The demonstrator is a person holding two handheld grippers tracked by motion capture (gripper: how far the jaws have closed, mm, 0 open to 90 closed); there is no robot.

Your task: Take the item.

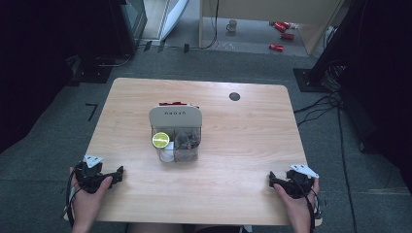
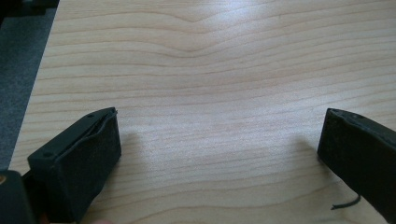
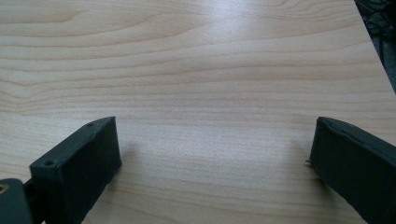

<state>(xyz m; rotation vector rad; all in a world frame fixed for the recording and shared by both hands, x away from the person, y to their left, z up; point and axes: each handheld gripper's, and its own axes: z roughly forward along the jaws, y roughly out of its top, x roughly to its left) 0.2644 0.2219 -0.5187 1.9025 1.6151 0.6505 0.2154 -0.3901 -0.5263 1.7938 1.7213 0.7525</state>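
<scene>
Clear box (image 1: 175,143) sits mid-counter (image 1: 243,160); bring both released tongs, left (image 1: 116,175) and right (image 1: 273,180), inward evenly toward it.

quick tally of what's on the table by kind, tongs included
tongs: 2, left and right, both open
clear box with white lid: 1
green-topped jar in the box: 1
dark round plug in the tabletop: 1
total: 5
</scene>
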